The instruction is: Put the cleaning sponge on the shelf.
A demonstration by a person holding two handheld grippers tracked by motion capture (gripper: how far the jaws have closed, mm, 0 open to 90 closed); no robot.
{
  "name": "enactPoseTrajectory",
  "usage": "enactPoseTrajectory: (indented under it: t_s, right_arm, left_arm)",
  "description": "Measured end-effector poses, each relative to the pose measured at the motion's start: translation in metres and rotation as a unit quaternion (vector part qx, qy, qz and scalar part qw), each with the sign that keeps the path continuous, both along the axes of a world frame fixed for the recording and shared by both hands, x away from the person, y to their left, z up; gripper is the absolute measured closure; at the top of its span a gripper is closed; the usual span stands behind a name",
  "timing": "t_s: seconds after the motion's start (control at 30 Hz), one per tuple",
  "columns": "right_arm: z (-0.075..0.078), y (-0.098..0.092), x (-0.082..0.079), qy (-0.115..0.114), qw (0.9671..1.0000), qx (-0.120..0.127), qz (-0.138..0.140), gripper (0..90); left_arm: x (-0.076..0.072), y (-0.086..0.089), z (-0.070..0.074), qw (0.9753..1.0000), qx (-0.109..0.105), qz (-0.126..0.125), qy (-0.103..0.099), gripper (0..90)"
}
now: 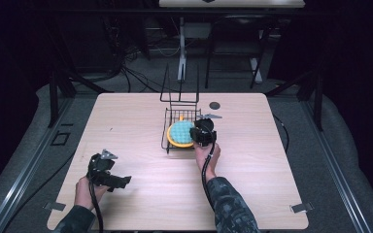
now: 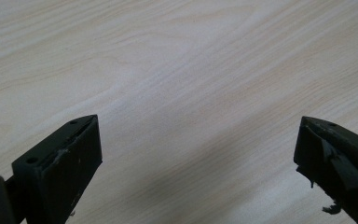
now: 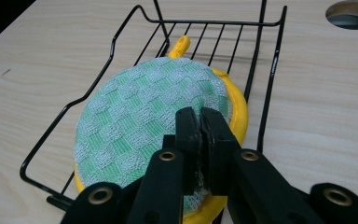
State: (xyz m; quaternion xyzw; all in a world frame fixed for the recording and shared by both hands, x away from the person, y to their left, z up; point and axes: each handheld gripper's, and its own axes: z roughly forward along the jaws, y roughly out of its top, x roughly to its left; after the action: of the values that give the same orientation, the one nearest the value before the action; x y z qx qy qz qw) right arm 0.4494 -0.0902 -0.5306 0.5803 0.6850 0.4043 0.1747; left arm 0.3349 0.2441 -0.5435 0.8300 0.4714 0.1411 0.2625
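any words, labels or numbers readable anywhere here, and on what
None: no readable text on the green checked scouring pad, the yellow dish under it, the black wire rack, the wooden table, the left gripper or the right gripper.

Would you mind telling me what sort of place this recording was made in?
Probably a lab or recording studio rather than a kitchen: a bare wooden table stands in a dark, curtained space with loose cables on the floor behind, and a lone black wire rack holds a green-and-yellow scrubbing pad.
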Motion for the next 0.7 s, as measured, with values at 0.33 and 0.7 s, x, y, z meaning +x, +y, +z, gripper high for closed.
enactPoseTrajectory:
  t_s: [0.33, 0.7]
  right_arm:
    - [-0.001, 0.0018, 0.0002, -0.003, 0.9999, 0.012, -0.012, 82.8]
    - [0.0006, 0.0005, -0.0027, 0.004, 0.9999, 0.009, 0.006, 73.6]
  left_arm:
    - [-0.0002, -0.0003, -0.0001, 1.0, -0.002, 0.0, 0.001, 0.7]
    - [0.0011, -0.0011, 0.0001, 1.0, 0.0, -0.003, 0.004, 0.7]
